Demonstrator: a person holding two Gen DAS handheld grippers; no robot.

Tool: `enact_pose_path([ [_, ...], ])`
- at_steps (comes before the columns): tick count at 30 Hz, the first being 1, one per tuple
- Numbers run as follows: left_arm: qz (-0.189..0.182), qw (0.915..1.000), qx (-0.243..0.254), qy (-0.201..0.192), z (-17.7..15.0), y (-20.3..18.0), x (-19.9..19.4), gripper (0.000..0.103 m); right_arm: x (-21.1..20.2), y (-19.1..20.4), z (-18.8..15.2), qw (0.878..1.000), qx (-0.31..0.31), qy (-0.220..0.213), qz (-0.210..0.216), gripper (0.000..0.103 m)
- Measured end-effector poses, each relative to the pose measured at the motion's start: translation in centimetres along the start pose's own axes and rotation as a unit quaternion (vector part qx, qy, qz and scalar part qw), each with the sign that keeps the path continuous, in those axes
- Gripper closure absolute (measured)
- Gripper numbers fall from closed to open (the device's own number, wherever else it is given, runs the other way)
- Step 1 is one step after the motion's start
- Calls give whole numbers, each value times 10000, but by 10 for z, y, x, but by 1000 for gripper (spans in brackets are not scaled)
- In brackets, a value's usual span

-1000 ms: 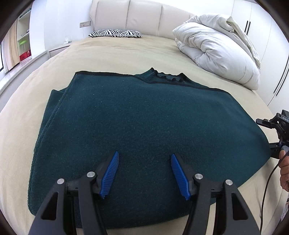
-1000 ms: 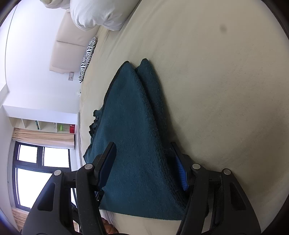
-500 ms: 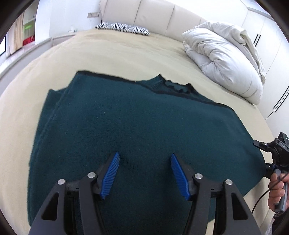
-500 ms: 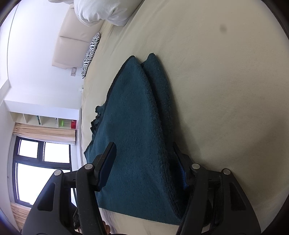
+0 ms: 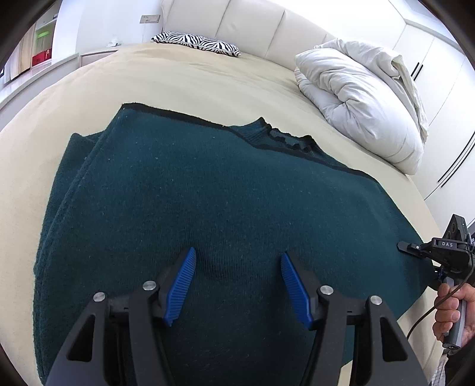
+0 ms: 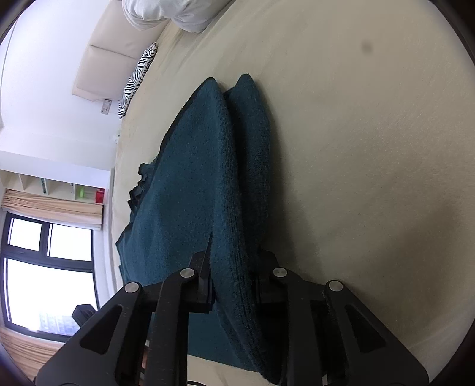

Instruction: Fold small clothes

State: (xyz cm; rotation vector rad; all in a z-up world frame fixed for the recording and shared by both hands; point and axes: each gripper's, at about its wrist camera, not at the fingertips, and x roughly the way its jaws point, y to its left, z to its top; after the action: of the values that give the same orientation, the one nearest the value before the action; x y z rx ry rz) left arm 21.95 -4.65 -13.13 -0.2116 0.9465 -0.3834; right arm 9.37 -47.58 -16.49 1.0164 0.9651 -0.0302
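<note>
Sweater of dark teal knit point(image 5: 213, 207), laid flat on the beige bed point(image 5: 207, 80), spreads ahead of and beneath the left claw point(image 5: 237, 285). Its neckline with a dark scalloped collar points away from that claw toward the cream padded headboard point(image 5: 252, 26), while its long axis runs across the left wrist view, side to side. At the far left a folded-under layer shows as a second edge; how much cloth lies beneath cannot be told. The near hem is cut off behind the left claw's black arms. That claw stands spread, its blue ribbed pads point(image 5: 181, 288) resting on the knit with a small pucker of cloth between them, not pinched. Beyond the sweater lie a zebra-striped pillow point(image 5: 197, 44) and, farther right, a bundled white duvet point(image 5: 362, 101).

At the right edge of the sweater, the right claw point(image 5: 400, 246) reaches in, held by a hand point(image 5: 451, 311) partly cut off by the frame. In the right wrist view the right claw point(image 6: 231, 267) has just been closing and now pinches the stacked side edge of the sweater point(image 6: 190, 184), cloth bulging between the jaws. Its pads are buried in the knit and cannot be made out.
</note>
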Motion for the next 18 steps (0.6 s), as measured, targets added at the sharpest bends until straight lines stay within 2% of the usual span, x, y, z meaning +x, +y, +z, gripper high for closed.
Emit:
enact_pose_path([
  [6,-348,9991,-235,-10,1,11,-2,44,-3,40,-8,9945,-423,-407,-863,89],
  [9,-609,9964,-594,4,5,24,-8,55,-1,91,-17,9837,-1023,-635,-1333,89],
  [10,-781,9933,-849,8,6,34,-13,64,2,114,-23,9781,-1292,-711,-1467,89],
  [11,-957,9885,-1174,-13,6,48,-19,66,5,134,-28,9725,-1537,-762,-1573,89],
  [13,-1017,9833,-1491,-214,6,68,-33,66,19,189,-53,9540,-2351,-771,-1694,89],
  [14,-997,9816,-1591,-356,6,77,-42,65,29,217,-70,9444,-2810,-658,-1575,89],
  [16,-1073,9766,-1808,-461,7,92,-53,57,52,263,-110,9176,-3704,-391,-1392,89],
  [17,-1129,9732,-1937,-502,8,99,-57,56,70,281,-132,9001,-4135,-186,-1363,89],
  [18,-1188,9712,-1998,-522,8,104,-60,56,86,289,-144,8904,-4339,12,-1380,89],
])
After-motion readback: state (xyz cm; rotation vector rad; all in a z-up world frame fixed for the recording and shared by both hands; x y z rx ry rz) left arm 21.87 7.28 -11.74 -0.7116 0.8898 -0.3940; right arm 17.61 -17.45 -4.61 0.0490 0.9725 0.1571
